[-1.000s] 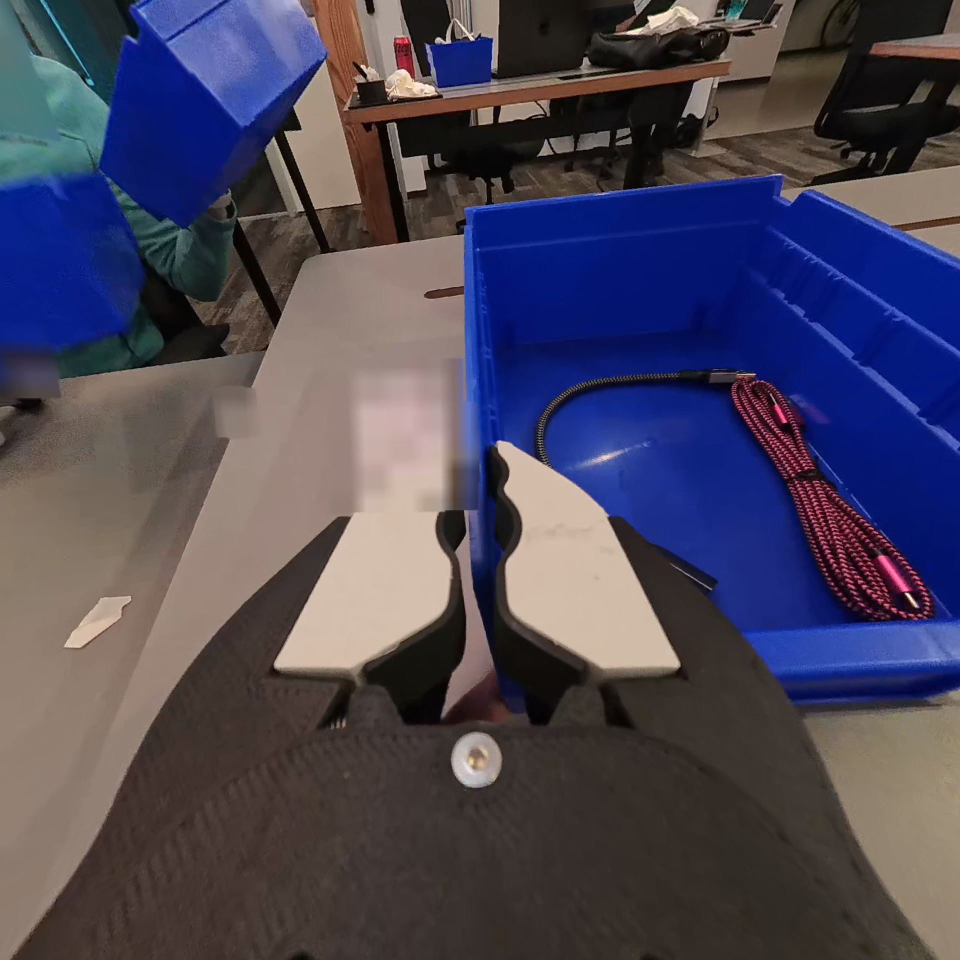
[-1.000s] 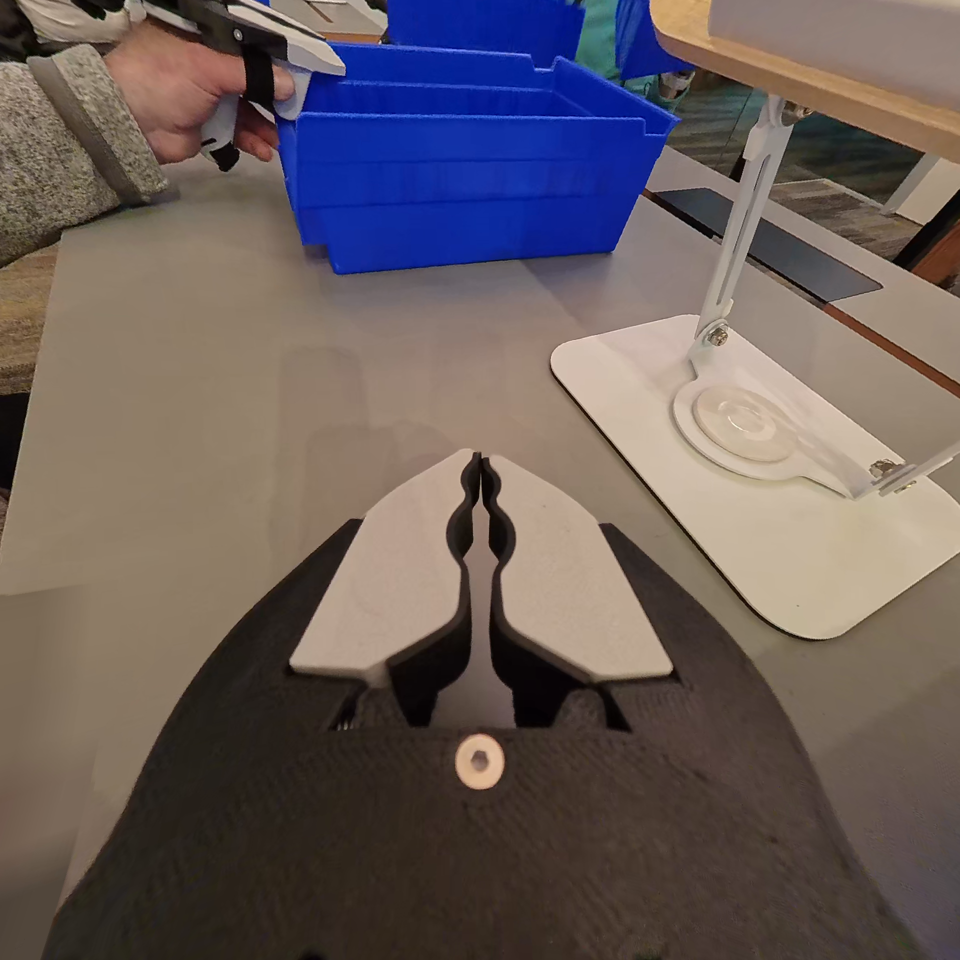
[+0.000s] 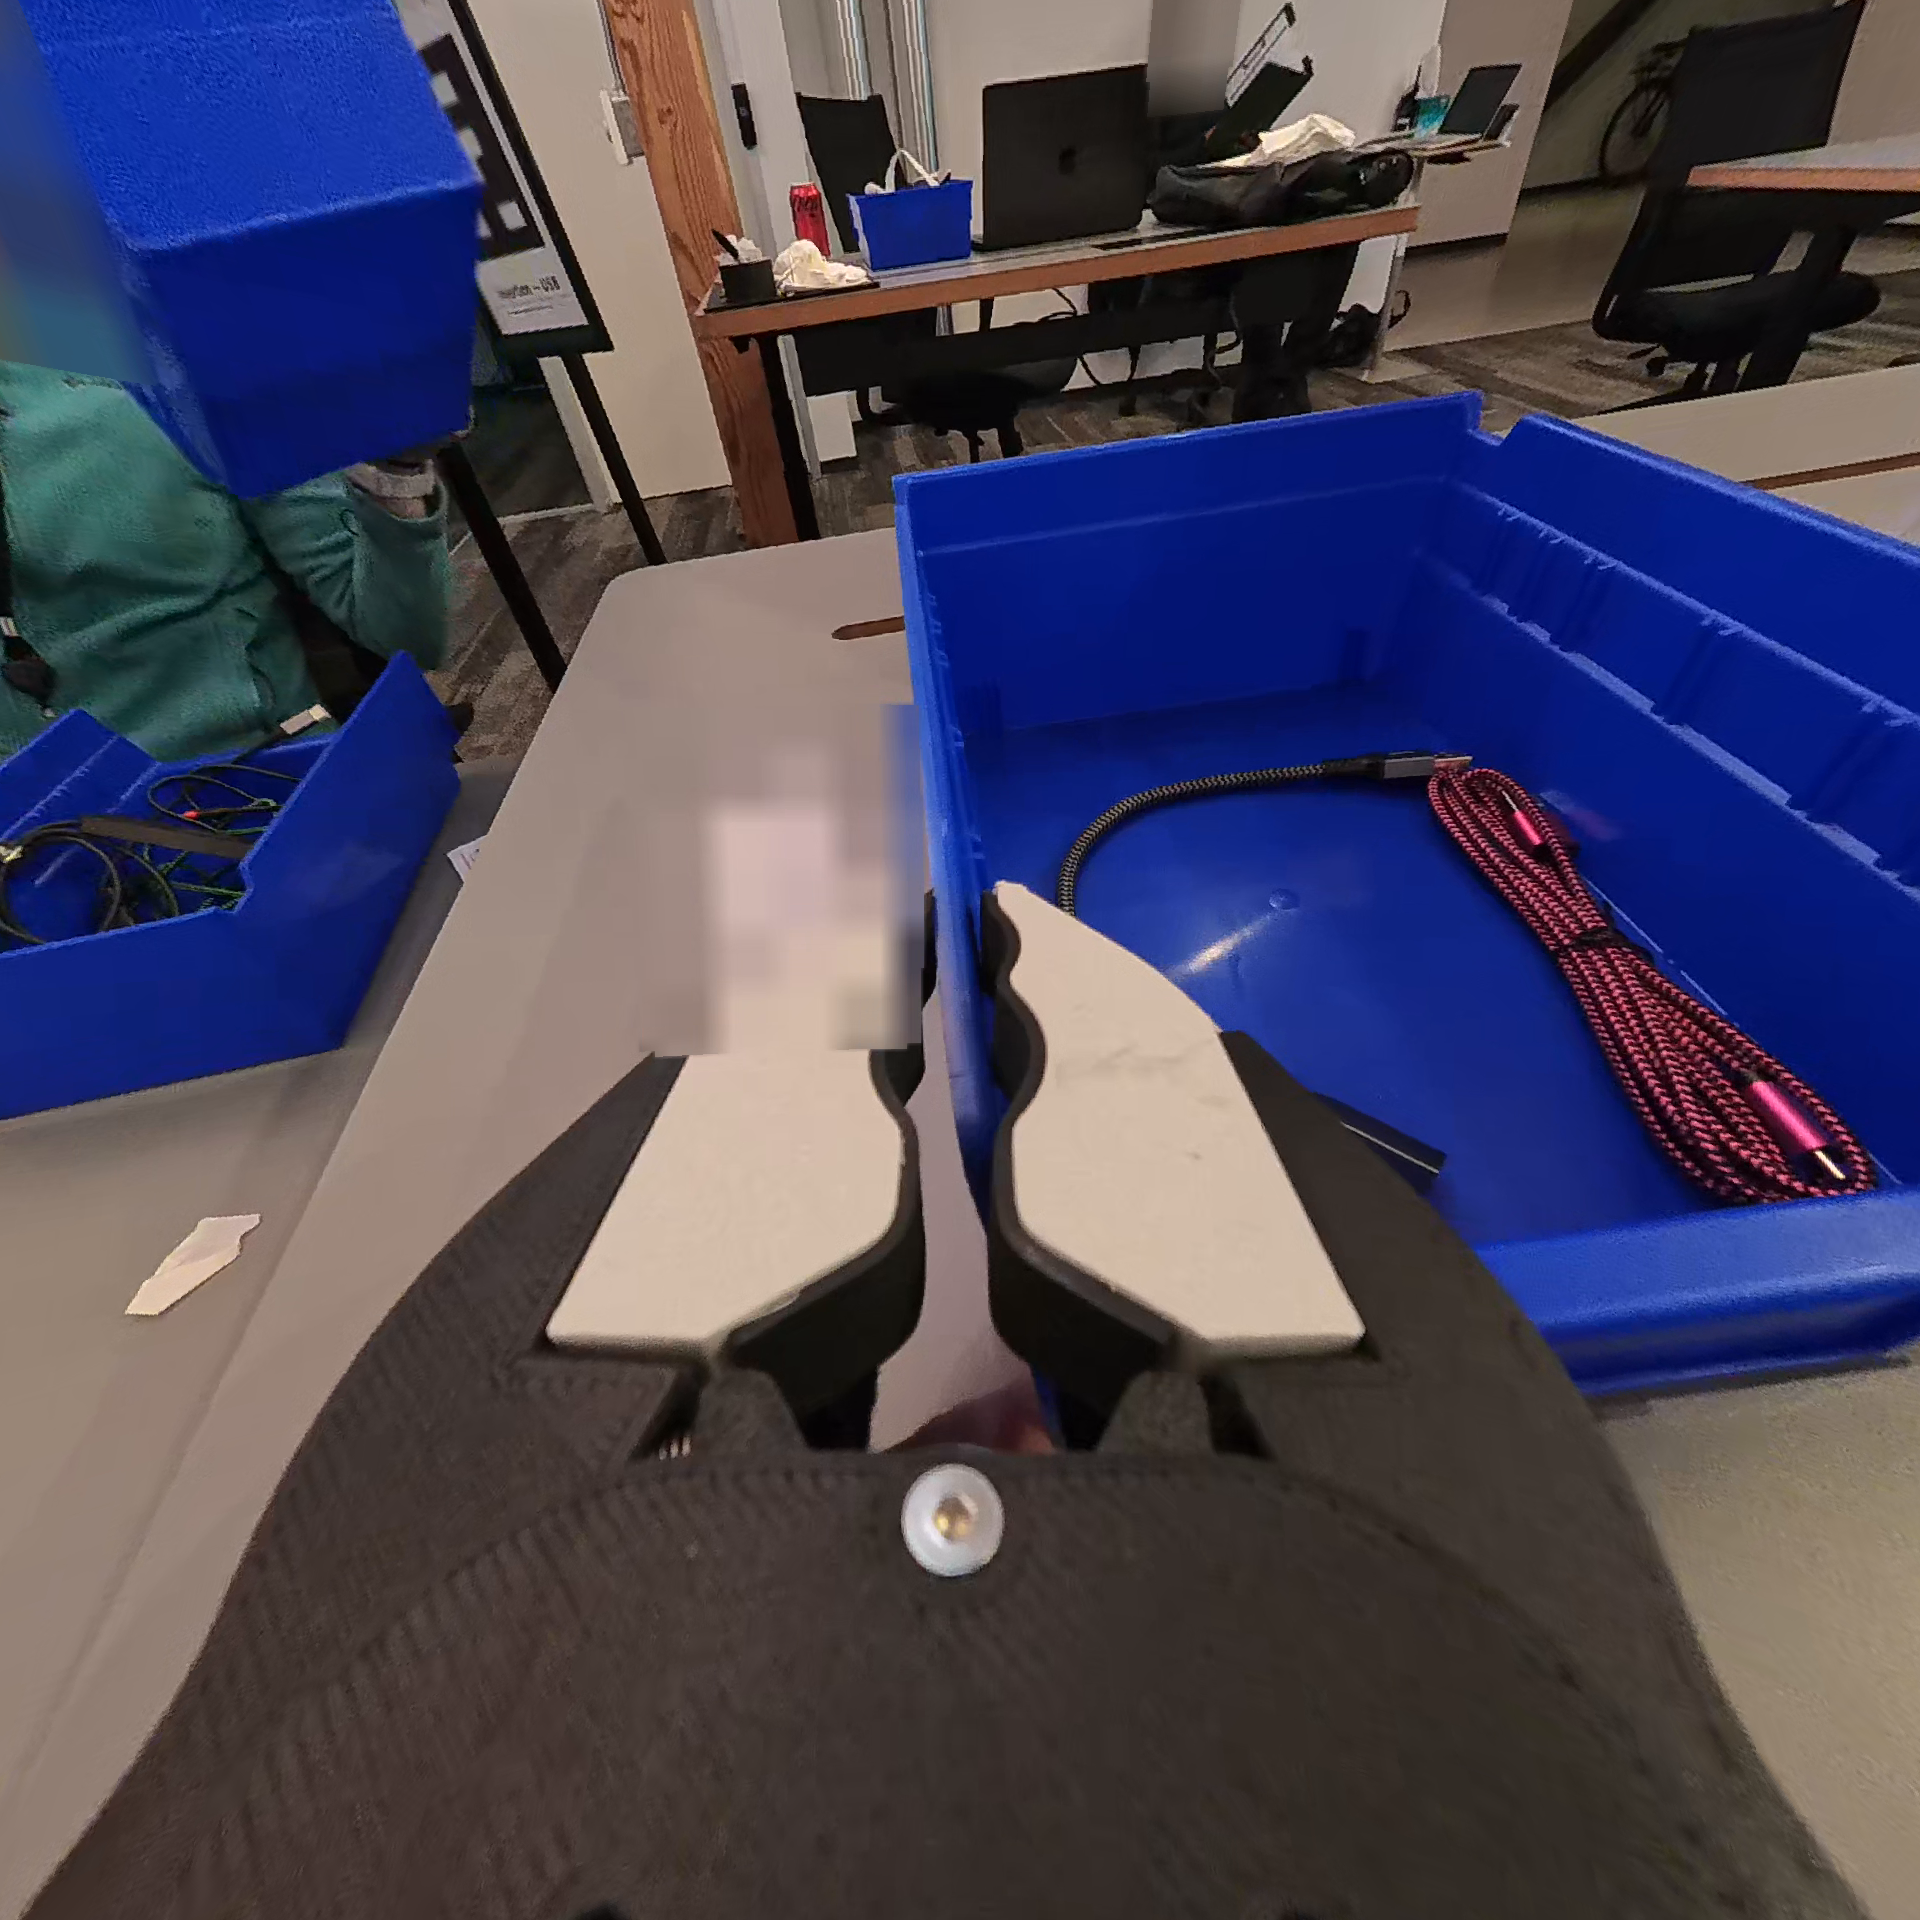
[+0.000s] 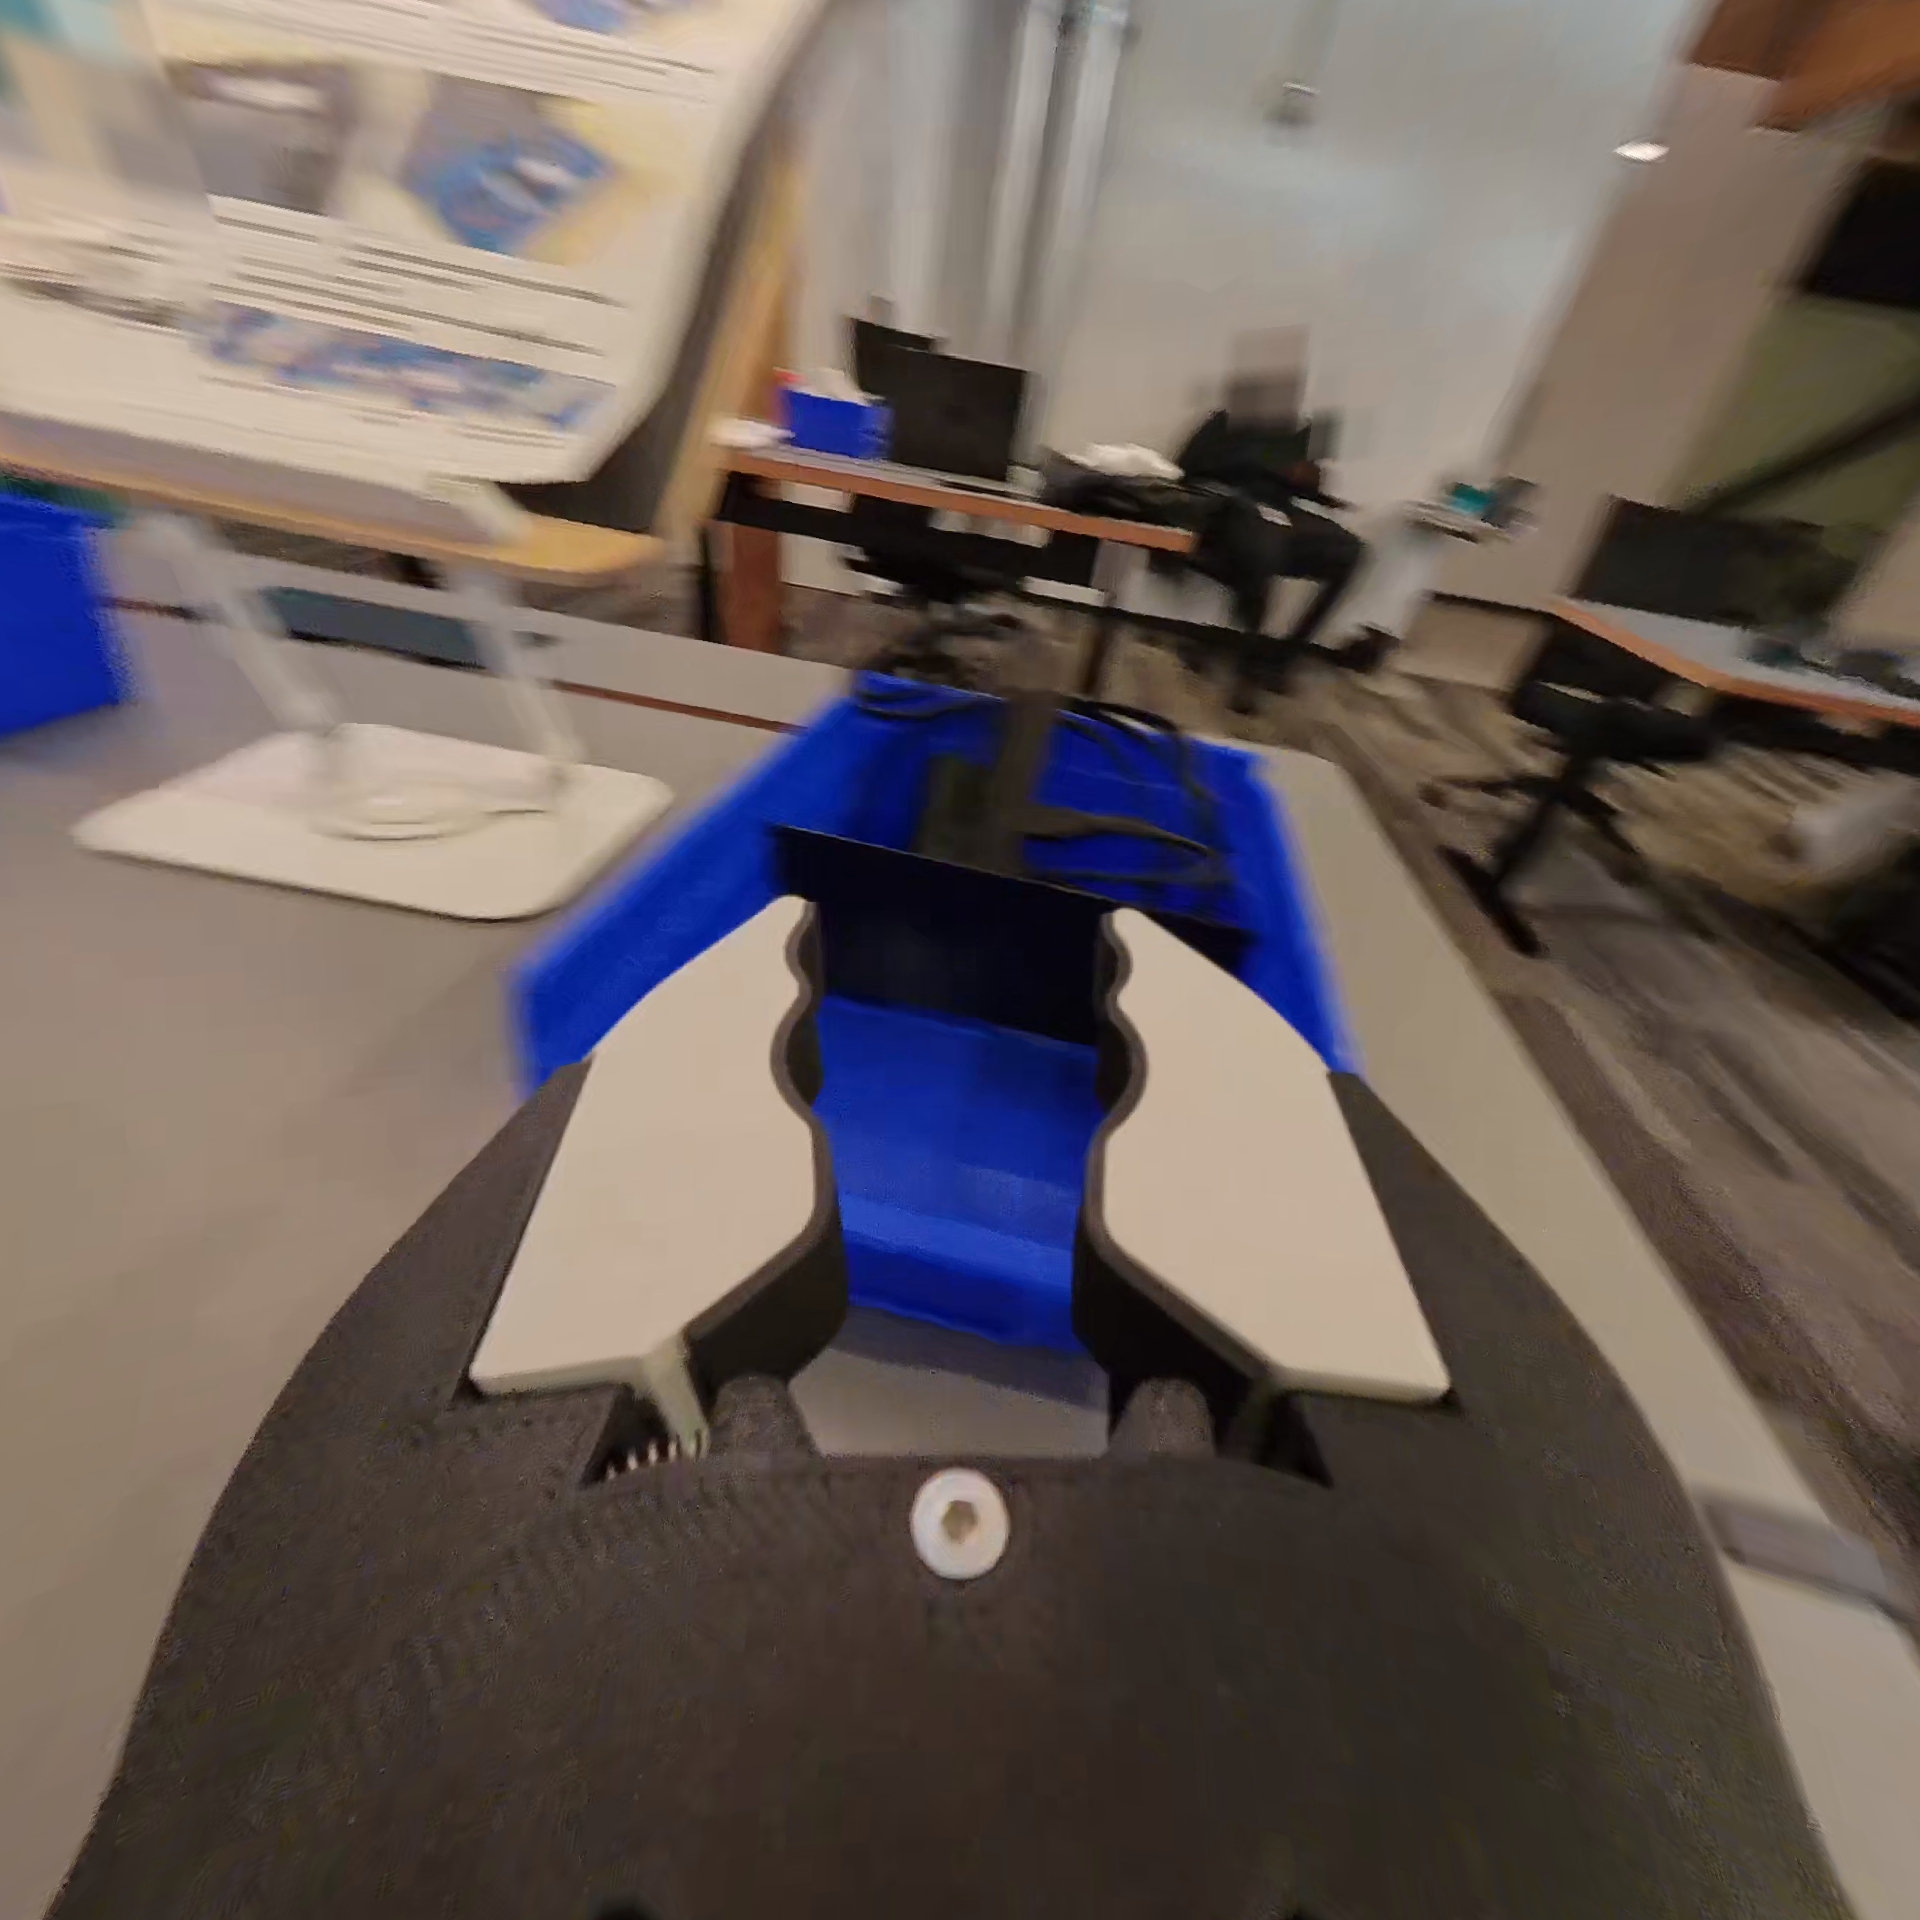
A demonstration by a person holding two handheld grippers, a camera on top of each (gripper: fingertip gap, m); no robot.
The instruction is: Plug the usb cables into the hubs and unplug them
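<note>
Blur smeared most of the right wrist view, so the background desks and chairs there could barely be read. At its centre the right gripper (image 4: 956,935) had its fingers spread wide with nothing between them, aimed at a small blue bin (image 4: 665,935) on the grey table (image 4: 208,1091); dark cables (image 4: 1132,821) and a dark upright piece lay inside that bin, but the smear made it impossible to tell whether any of it was a hub. A white stand base (image 4: 416,831) sat at middle left of that frame. In the left wrist view the left gripper (image 3: 951,925) straddled the near left wall of a large blue bin (image 3: 1195,582), its fingers closed on that wall, though a mosaic patch covered the tip of the left finger. Inside this bin, toward the right of the frame, lay a coiled pink braided cable (image 3: 1621,997) and, just beside its upper end, a black-and-grey braided cable (image 3: 1174,800) curving left; whether their ends touched could not be told. A dark flat object (image 3: 1387,1143) peeked out from behind the right finger, mostly hidden. At lower left a scrap of white paper (image 3: 192,1262) rested on the table, and another blue bin (image 3: 260,935) holding tangled dark wires was cut off by the left edge.
</note>
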